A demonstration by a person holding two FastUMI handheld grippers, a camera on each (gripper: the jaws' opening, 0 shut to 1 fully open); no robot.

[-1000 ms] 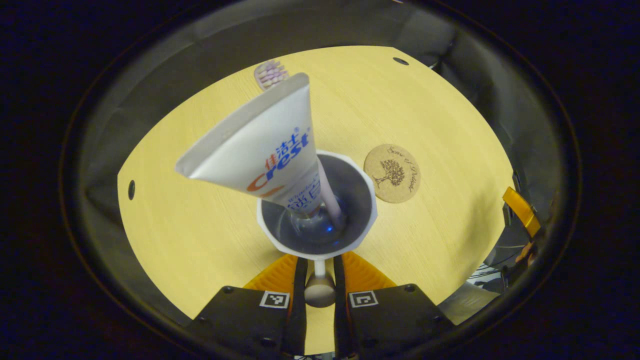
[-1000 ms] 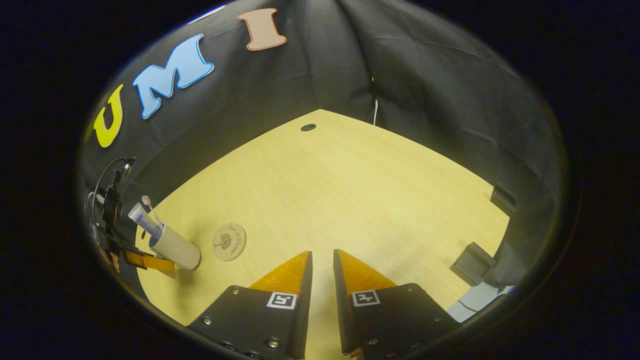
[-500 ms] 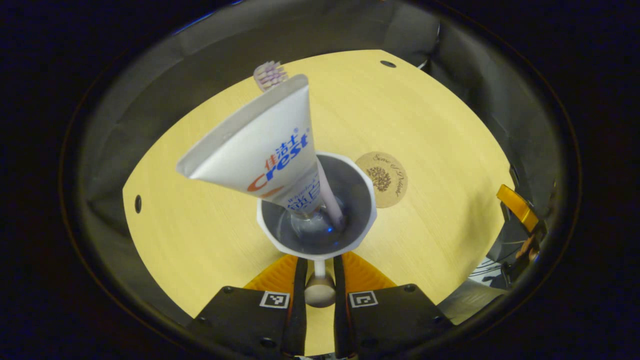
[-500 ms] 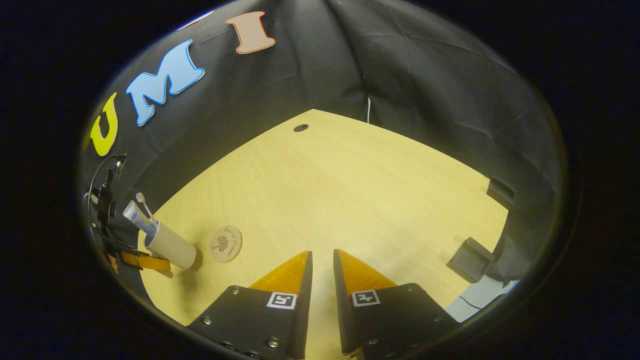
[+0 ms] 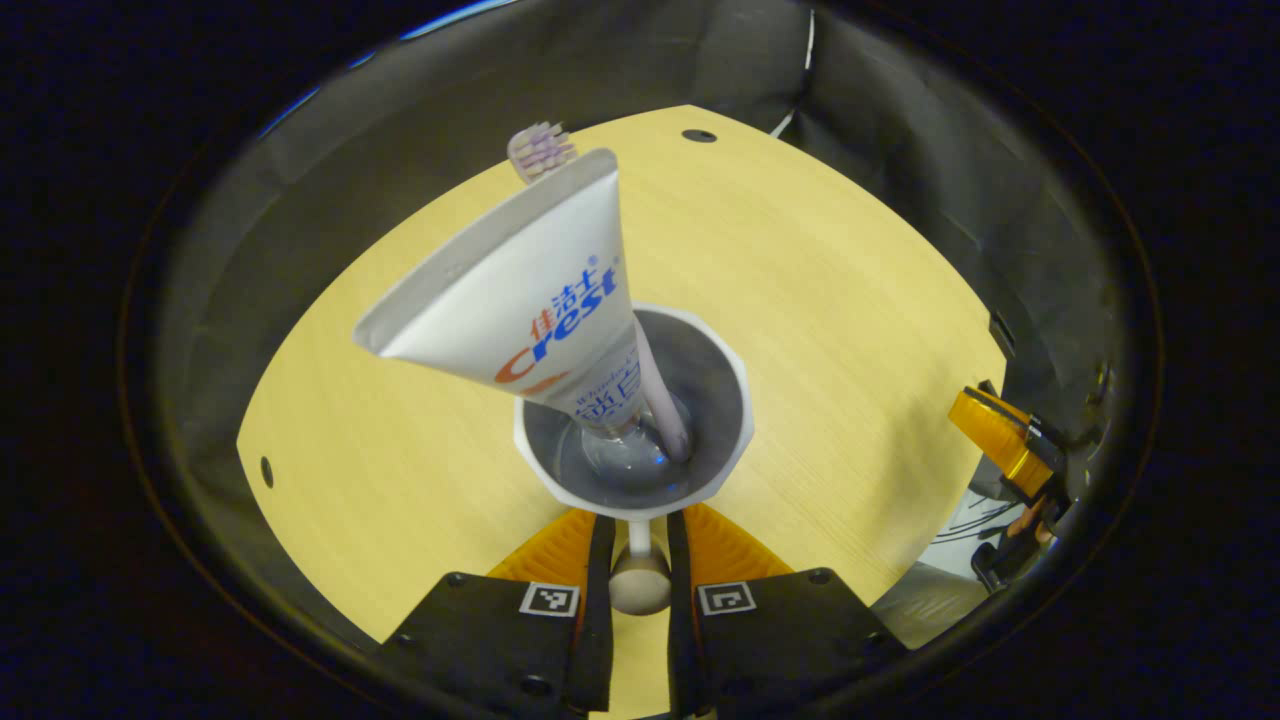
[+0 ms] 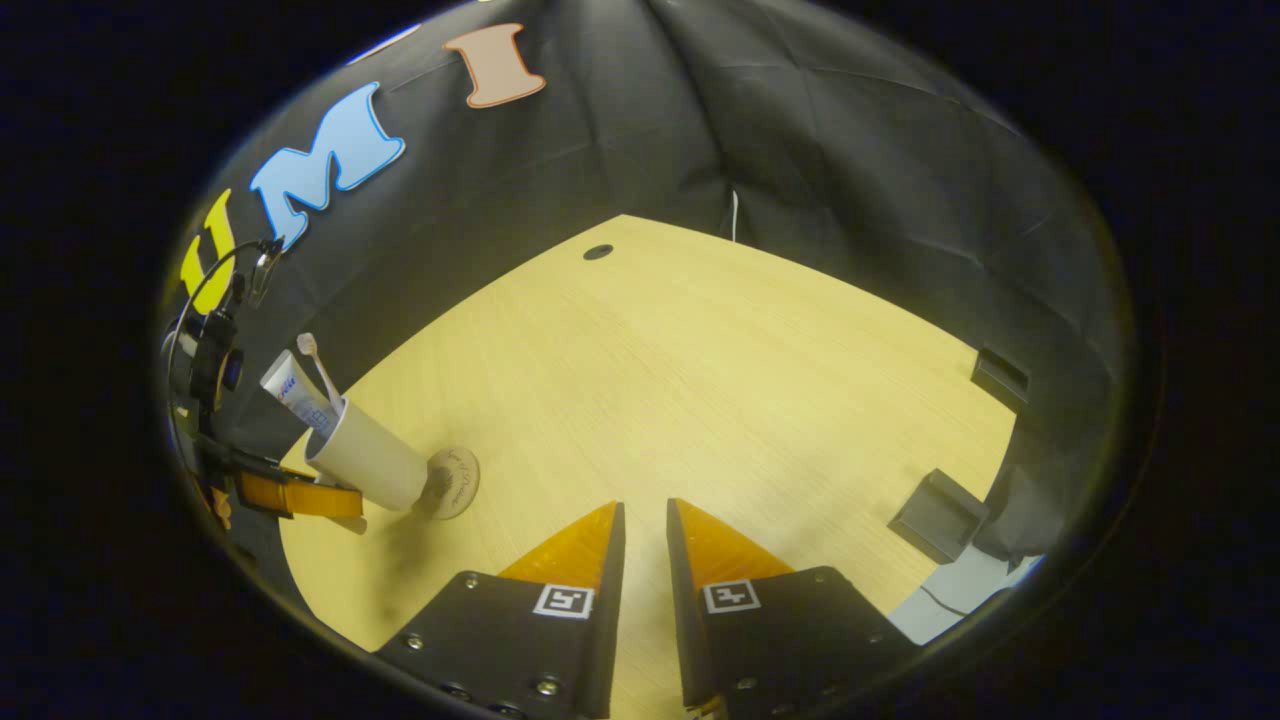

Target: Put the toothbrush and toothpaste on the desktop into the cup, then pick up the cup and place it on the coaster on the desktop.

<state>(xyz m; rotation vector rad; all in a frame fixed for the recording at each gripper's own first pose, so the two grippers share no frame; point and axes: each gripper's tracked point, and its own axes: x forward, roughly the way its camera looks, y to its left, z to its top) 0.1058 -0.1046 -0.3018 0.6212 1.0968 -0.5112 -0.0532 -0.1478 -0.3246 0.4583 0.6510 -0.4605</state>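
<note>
A white cup point(image 5: 735, 400) hangs over the wooden desk, and my left gripper point(image 5: 640, 520) is shut on its handle point(image 5: 638, 578). Inside it stand a white toothpaste tube point(image 5: 520, 290) and a pale purple toothbrush point(image 5: 541, 150), both leaning away. In the right gripper view the cup point(image 6: 365, 465) is at the far left, its base overlapping the left rim of the round cork coaster point(image 6: 457, 482). The left gripper point(image 6: 290, 495) holds it from the left. My right gripper point(image 6: 643, 510) hovers over the desk's near part, fingers close together with nothing between them.
The desk point(image 5: 820, 280) has small dark holes point(image 5: 698, 135) point(image 5: 264, 471) near its rim. Two black blocks point(image 6: 940, 515) point(image 6: 998, 378) sit at the desk's right edge by the cloth wall. The right gripper's orange finger point(image 5: 1000, 440) shows at the right.
The left gripper has carried the cup toward the coaster; the cup now covers it in the left gripper view and overlaps it in the right gripper view. The right gripper has barely moved.
</note>
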